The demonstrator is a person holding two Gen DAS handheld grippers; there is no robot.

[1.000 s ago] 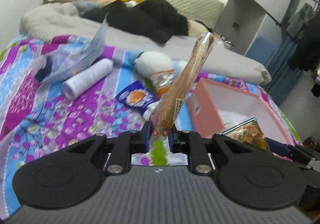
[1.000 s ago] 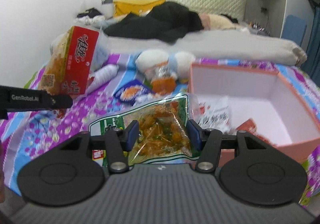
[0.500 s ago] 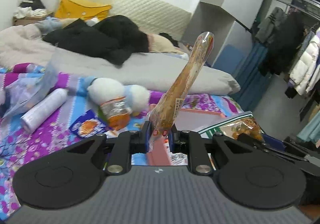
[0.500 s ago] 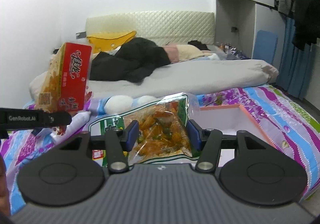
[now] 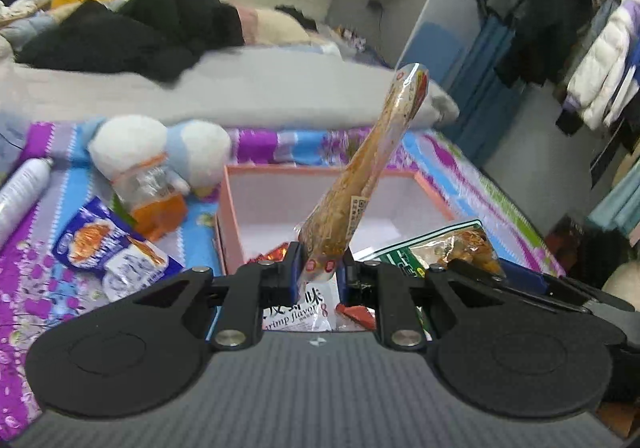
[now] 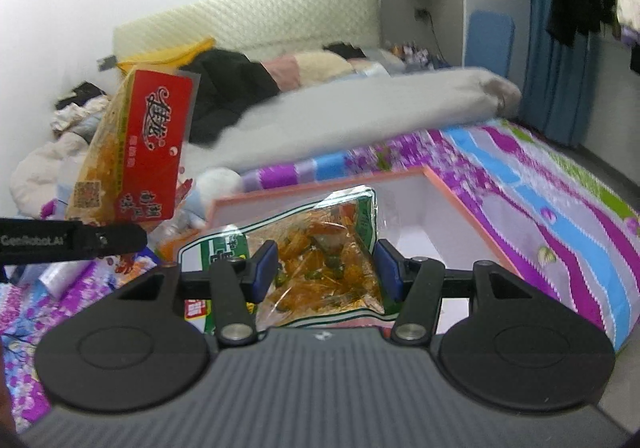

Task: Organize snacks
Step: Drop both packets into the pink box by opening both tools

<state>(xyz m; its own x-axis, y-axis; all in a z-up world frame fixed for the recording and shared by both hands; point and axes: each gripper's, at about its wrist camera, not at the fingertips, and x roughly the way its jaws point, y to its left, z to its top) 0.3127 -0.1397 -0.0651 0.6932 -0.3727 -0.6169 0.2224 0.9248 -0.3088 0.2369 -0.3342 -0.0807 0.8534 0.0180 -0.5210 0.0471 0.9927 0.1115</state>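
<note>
A bedroom: a bed under a purple-and-blue flowered cover [image 5: 48, 280], with an open pink box [image 5: 240, 184] lying on it. The left gripper [image 5: 318, 268] has its jaws pinched nearly together on the bottom edge of a tall red-and-orange snack packet [image 5: 360, 184], which leans up and to the right; the right gripper [image 6: 326, 268] holds a clear bag of orange pickled snack [image 6: 320, 260] between jaws spread about halfway, pads pressing its sides. A second ago the left camera looked over loose items with the box off to the right; now the box sits straight ahead and below both packets, so both hands have swung across to it, and I judge the drop is the next step (neither packet is inside yet). The left view alone shows what already lies in the box: a white shrimp-flavour packet [image 5: 298, 314] and something red [image 5: 272, 253], plus the blue packet [image 5: 108, 248] and plush toy [image 5: 160, 148] left on the cover. The right view alone shows the tall packet's red printed face [image 6: 156, 144] and the left tool's black arm [image 6: 72, 240] beneath it.
</note>
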